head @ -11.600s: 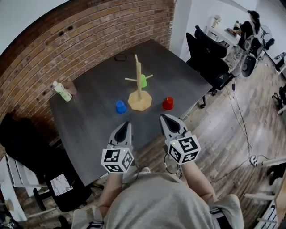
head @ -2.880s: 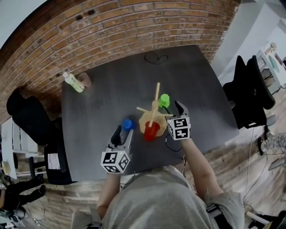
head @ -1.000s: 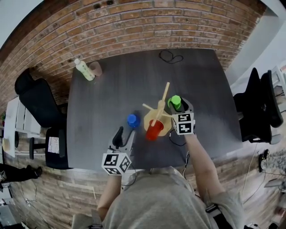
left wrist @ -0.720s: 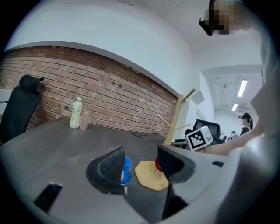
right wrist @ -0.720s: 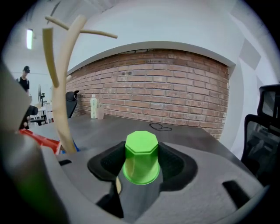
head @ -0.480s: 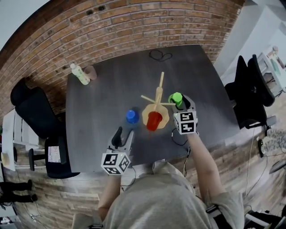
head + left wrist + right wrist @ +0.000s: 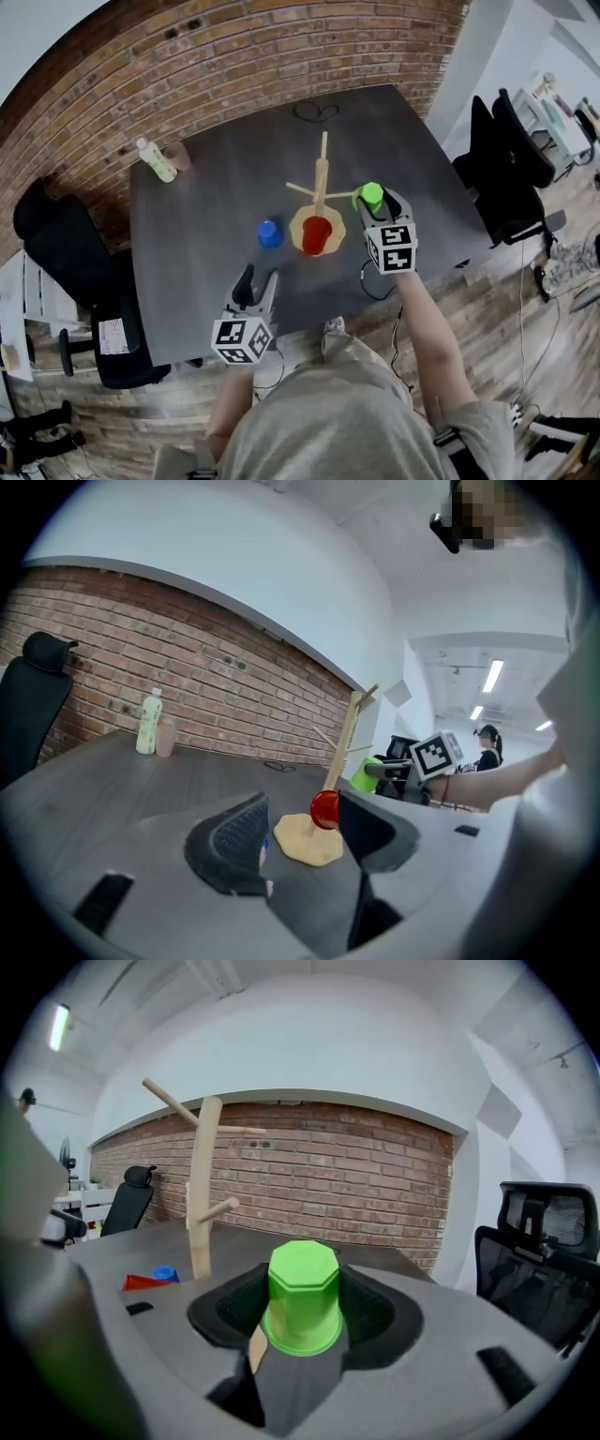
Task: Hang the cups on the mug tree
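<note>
1. Gripping the bright green octagonal plastic cup [image 7: 302,1297] by its sides, the right gripper [image 7: 377,204] has its jaws closed on it. The cup's narrow bottom is uppermost and its mouth faces down; no handle shows.
2. The left gripper [image 7: 298,827] holds nothing. Its jaws stand wide apart, and it hangs over the near edge of the dark grey table [image 7: 216,206].
3. Just left of the right gripper stands the pale wooden mug tree [image 7: 321,178] with its slanting pegs. A red plastic cup [image 7: 316,234] already sits low on it, over the base. A small blue plastic cup [image 7: 270,232] stands on the table ahead of the left gripper.
4. The step in hand looks like carrying the green cup to a free peg.
   - The person should likely choose a bare peg on the right gripper's own side.
   - The cup should stay clear of the trunk and of the red cup on the way in.
   - The mouth should line up with the peg tip, then slide on along the peg's slant before the jaws part.
   - Letting go early risks the cup dropping onto the base.
5. The left gripper could go for the blue cup meanwhile, though steadying the tree may prove more useful.
6. In the earliest frame both grippers were empty near the table edge. The red cup stood on the table right of the tree, and the green one beyond it. Now the red cup is on the tree and the green one is in the right gripper's grip. The blue cup remains on the table.
</note>
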The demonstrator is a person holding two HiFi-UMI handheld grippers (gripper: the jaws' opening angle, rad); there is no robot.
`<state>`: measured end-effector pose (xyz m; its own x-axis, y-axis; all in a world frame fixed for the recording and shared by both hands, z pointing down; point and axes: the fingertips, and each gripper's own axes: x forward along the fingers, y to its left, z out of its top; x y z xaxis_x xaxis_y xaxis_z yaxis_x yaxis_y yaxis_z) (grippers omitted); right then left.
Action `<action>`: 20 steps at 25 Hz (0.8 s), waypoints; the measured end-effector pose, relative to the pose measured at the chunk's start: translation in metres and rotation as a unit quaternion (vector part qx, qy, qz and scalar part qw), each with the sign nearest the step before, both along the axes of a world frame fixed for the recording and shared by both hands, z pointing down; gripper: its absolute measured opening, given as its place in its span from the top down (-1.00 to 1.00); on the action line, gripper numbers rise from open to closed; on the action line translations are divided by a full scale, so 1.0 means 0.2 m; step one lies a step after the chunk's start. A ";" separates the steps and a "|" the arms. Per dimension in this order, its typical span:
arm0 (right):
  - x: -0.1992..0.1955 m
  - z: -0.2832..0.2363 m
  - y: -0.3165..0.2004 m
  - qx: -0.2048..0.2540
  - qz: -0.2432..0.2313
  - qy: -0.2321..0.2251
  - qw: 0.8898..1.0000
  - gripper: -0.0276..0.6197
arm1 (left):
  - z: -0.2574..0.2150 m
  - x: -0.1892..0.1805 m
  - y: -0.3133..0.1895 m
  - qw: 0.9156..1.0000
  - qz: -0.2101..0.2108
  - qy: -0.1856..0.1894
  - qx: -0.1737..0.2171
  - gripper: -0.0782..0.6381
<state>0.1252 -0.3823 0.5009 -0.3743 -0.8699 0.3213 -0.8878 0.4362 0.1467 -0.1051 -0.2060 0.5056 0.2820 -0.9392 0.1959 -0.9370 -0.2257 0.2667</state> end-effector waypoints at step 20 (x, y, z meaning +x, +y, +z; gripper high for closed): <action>-0.01 -0.53 0.25 0.080 0.004 0.001 0.997 0.22 | -0.02 0.00 0.27 1.000 0.019 0.008 0.008 0.16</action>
